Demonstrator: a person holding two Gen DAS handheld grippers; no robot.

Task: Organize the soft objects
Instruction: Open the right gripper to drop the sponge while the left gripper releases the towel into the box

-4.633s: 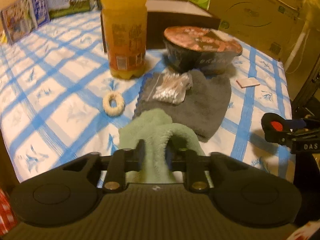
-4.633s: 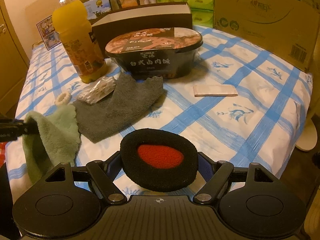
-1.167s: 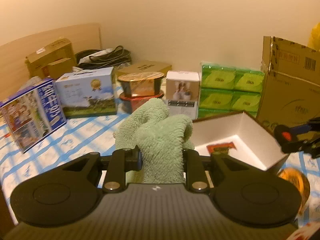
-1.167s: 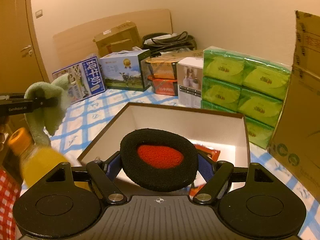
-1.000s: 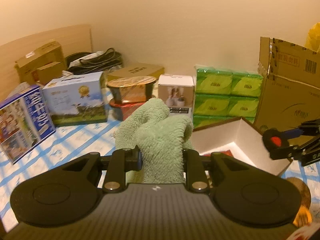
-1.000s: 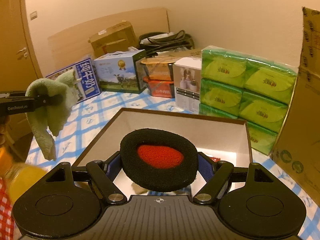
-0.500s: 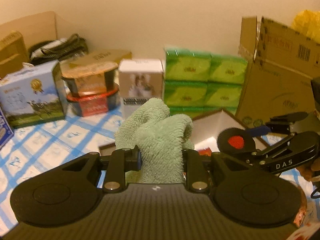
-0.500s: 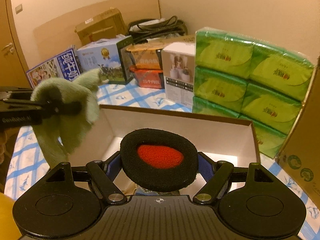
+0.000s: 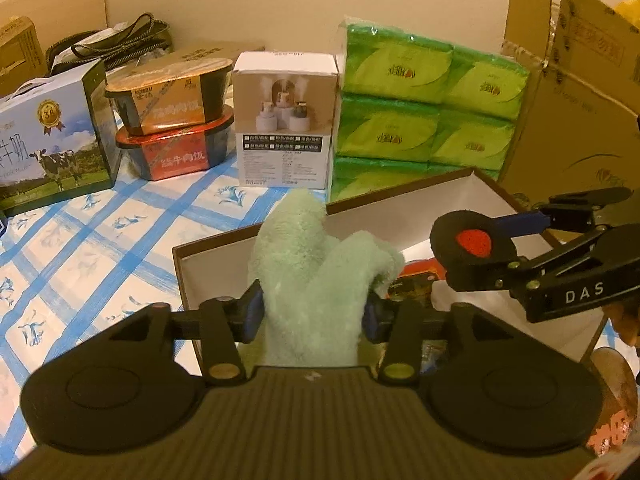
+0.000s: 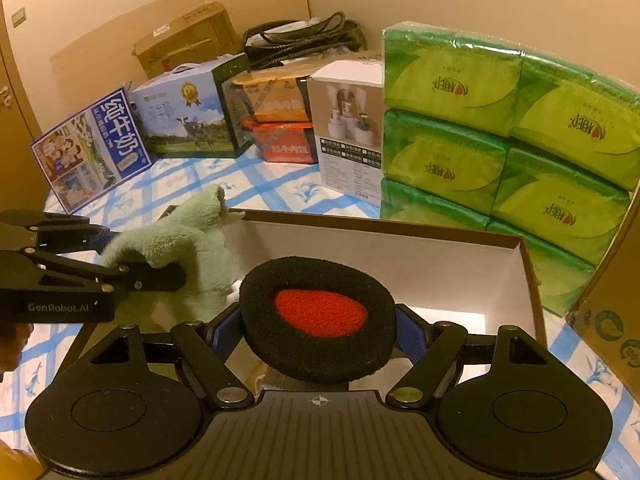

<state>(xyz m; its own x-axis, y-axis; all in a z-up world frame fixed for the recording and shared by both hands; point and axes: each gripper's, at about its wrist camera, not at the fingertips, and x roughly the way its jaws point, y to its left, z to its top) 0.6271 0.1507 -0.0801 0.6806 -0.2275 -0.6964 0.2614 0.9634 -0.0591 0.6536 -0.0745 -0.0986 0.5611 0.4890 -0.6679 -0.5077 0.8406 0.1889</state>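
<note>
While the left gripper (image 9: 314, 314) has just been opening around the green cloth (image 9: 320, 280) over the box (image 9: 452, 188), the right gripper (image 10: 320, 332) squeezes a round black sponge (image 10: 316, 316) there.

Left gripper (image 9: 315, 312), seen from its own camera: matte black, a ribbed centre plate with a small white mark at its front edge, and a round disc housing on each side of it. Brass-coloured pivot screws sit at the base of both linkage arms, blue pads line the inner fingertips. Right gripper (image 10: 318, 334): same black build, same brass screws, a crosshair mark on the plate. Side on, white lettering shows: "DAS" on the right one, "GenRobot.AI" on the left.
</note>
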